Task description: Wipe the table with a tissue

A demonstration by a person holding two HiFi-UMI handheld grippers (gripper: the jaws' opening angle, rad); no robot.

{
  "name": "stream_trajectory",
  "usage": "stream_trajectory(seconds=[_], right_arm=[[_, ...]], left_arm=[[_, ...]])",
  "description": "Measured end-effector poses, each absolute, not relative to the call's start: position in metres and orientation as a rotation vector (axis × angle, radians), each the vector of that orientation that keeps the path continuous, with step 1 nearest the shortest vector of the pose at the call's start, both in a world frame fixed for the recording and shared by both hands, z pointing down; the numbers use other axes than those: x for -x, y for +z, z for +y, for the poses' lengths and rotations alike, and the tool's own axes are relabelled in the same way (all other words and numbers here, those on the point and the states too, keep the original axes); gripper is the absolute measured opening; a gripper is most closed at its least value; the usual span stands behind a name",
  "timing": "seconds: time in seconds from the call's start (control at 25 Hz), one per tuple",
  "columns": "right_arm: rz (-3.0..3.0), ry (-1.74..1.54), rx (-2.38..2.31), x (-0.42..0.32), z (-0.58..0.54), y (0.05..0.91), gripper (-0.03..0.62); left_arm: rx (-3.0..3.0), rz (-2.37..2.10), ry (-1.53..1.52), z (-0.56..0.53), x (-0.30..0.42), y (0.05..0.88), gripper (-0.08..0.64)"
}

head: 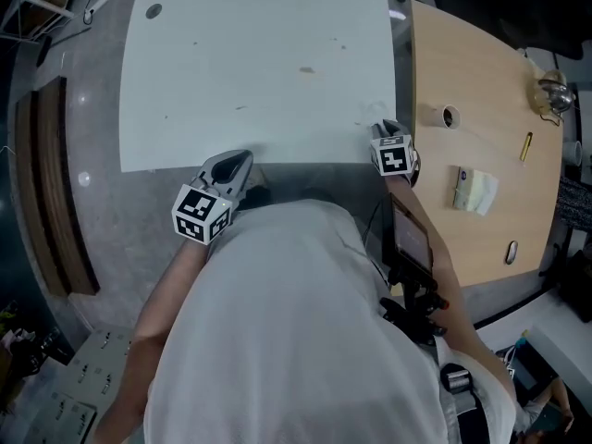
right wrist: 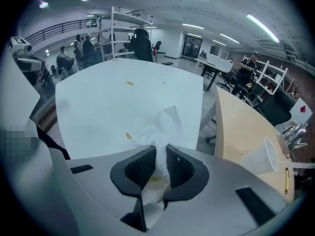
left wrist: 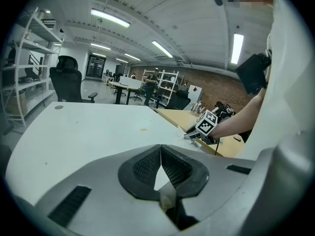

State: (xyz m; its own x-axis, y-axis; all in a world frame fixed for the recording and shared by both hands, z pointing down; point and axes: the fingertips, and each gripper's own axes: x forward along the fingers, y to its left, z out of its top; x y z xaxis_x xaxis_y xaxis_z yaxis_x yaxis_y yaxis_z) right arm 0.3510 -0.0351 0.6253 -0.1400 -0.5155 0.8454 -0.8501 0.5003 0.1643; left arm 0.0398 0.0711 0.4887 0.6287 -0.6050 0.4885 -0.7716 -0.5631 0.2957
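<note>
Pinching a crumpled tissue [right wrist: 162, 127] between the jaws of the right gripper [right wrist: 161, 157], low at the right end of the white table's [head: 259, 54] near edge in the head view. Looks like the very start of the wipe: gripped and at the table, but apparently not flat on it. Next calls for pressing the tissue down and sweeping up-frame toward the brown specks [head: 306, 69] near centre, lightly enough not to tear it. Holding the left gripper [left wrist: 161, 154] with jaws pressed together on nothing, at lower left. Over on the wooden table [head: 481, 72] at right: a paper cup [right wrist: 262, 156], tipped, nothing seen inside, and a tissue pack [head: 474, 191] with tissue showing.
</note>
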Motion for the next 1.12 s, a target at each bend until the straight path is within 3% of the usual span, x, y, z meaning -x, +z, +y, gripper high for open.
stream_trajectory(seconds=[0.68, 0.96, 1.12], right_arm=[[-1.832, 0.383, -0.992, -0.277, -0.016, 0.626, 0.055], [-2.075, 0.551, -0.822, -0.242, 0.001, 0.619, 0.055], [-2.153, 0.665, -1.102, -0.272, -0.022, 0.574, 0.055]], left_arm=[[-2.402, -1.015, 0.457, 0.055, -0.024, 0.491, 0.008], [-2.412, -0.976, 0.477, 0.051, -0.032, 0.494, 0.008], [-2.419, -0.963, 0.461, 0.042, -0.044, 0.492, 0.008]])
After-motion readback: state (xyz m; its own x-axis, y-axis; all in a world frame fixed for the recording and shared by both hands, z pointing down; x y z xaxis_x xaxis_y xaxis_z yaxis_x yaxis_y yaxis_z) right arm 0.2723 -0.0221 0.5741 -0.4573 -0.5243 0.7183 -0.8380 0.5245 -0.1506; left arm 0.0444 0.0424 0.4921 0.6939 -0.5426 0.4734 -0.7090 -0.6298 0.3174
